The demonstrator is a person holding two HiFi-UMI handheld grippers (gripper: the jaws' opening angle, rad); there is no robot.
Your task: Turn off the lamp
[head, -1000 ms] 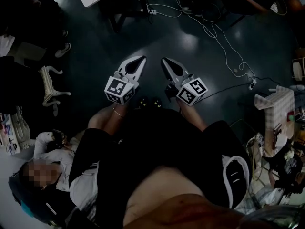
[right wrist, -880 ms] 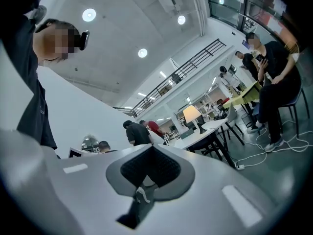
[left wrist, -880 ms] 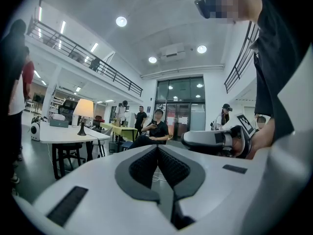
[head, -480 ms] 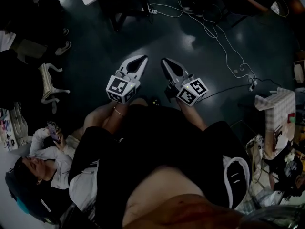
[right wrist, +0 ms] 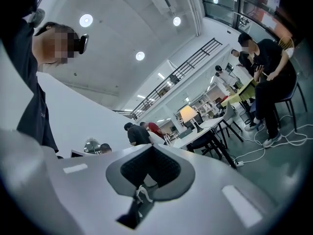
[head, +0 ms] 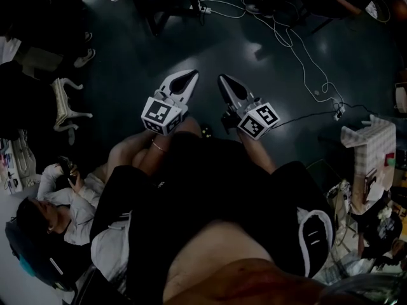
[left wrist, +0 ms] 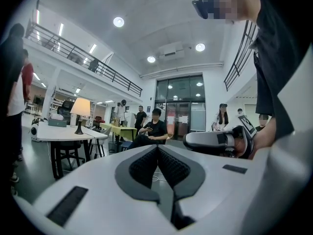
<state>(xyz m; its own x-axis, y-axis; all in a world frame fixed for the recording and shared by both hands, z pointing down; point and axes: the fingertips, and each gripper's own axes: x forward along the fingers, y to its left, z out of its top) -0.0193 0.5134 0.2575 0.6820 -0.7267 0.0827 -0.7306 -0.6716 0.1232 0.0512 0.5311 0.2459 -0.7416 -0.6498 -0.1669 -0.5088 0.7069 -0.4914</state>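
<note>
On table [left wrist: 58,133], lit lamp [left wrist: 80,109] seen only in gripper views; left gripper [left wrist: 157,147], right gripper [right wrist: 152,146] closed.

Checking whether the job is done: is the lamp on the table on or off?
On. The lamp stands on the table, its shade glowing warm yellow in both gripper views.

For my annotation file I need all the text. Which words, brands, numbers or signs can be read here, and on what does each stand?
No text can be read anywhere.
On the cube of the left gripper and the cube of the right gripper: square black-and-white patterns, no letters.
On the glass doors: pale sheets, too blurred to read.
On the coloured items at the head view's left edge: too small and dark.
</note>
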